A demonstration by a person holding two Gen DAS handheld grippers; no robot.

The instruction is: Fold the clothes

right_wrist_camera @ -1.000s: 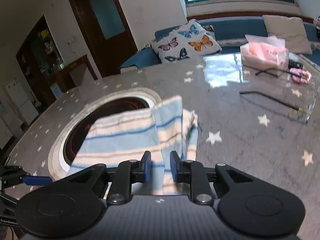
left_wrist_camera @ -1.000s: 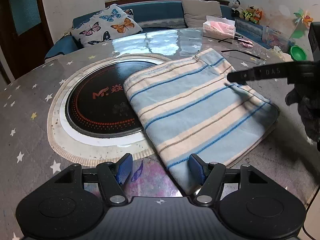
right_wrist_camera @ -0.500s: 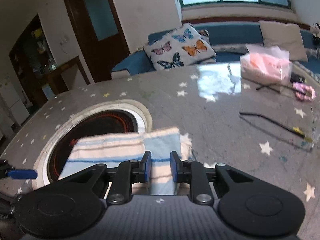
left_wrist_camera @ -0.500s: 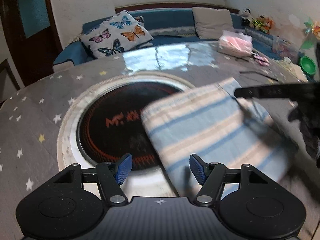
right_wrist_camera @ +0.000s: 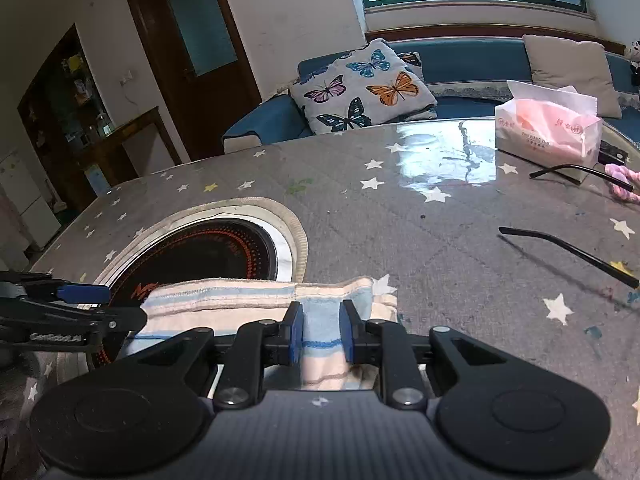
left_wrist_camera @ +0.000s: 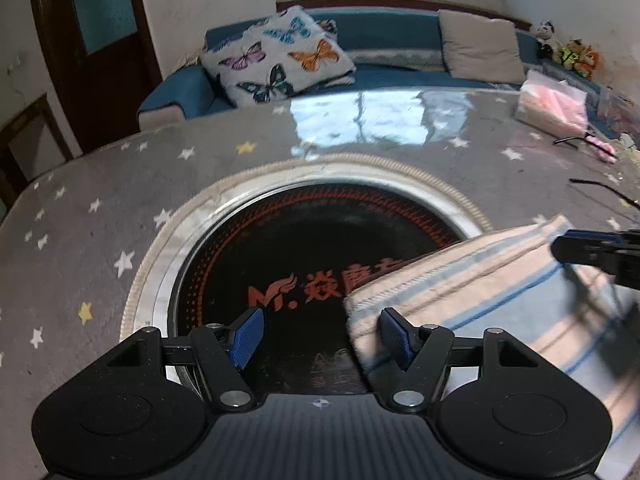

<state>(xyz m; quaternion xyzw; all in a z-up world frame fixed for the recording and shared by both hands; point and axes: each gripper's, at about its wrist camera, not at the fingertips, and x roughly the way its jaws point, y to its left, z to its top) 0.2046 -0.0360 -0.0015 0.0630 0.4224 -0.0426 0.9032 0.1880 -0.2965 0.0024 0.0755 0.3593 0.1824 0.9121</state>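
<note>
- Fingers of my right gripper (right_wrist_camera: 321,336) pinch the striped cloth (right_wrist_camera: 224,300) at its folded edge.
- My left gripper (left_wrist_camera: 320,338) stands wide, empty, over the black cooktop (left_wrist_camera: 288,248).

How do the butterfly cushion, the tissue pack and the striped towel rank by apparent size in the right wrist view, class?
1. butterfly cushion
2. striped towel, though partly hidden, so its rank above the pack is unsure
3. tissue pack

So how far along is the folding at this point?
Done: the striped cloth already lies doubled into layers beside the cooktop. In hand: the right gripper pinches its edge; the left gripper is open with nothing between its pads. Left: probably another fold, then release.
</note>
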